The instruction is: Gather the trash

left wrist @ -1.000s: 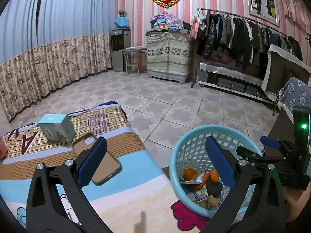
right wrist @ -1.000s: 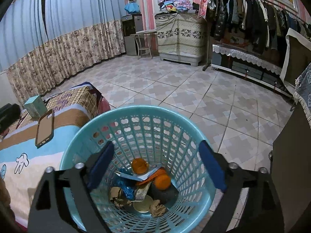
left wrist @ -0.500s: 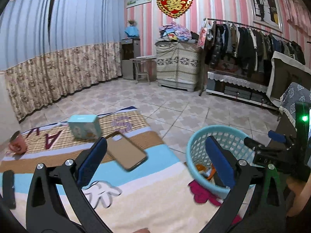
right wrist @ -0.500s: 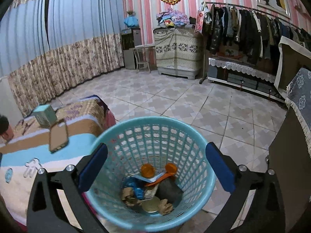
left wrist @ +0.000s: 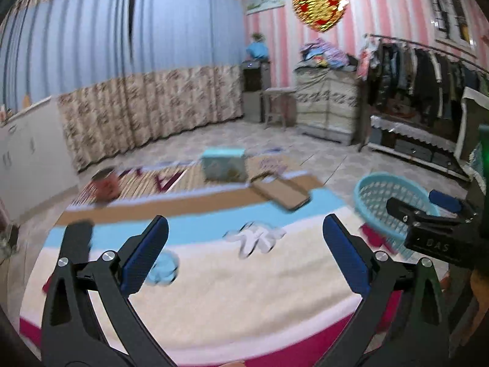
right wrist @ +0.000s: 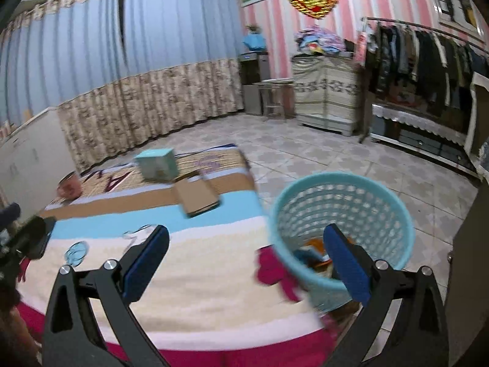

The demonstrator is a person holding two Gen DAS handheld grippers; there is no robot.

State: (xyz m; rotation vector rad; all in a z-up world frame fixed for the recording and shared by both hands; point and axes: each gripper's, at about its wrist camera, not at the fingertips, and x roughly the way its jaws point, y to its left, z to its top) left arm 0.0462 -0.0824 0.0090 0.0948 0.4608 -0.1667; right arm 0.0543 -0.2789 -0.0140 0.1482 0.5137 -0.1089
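1. Both tools are empty. The left gripper (left wrist: 244,257) has its jaws spread wide with nothing between them, and the right gripper (right wrist: 244,260) is the same.
2. The basket (right wrist: 342,211) sits on the floor just ahead and to the right of the right gripper, against the edge of the blanket (right wrist: 198,275). Orange and blue scraps show at its bottom. From the left gripper it lies well off to the right (left wrist: 394,195).
3. The step in hand looks like a search for the next piece of trash. Both views are blurred, so slow the sweep until things read clearly.
4. Ahead of both grippers lie a phone (right wrist: 198,195) and a teal box (right wrist: 157,165), with a red cup (left wrist: 105,183) ahead and to the left of the left gripper. None looks like trash, so leave them alone.
5. No loose scrap shows on the blanket; the pale marks on it seem to be printed pattern.
6. If a scrap turns up, come down over it with jaws wide, close firmly, then carry it above the basket rim before letting go.
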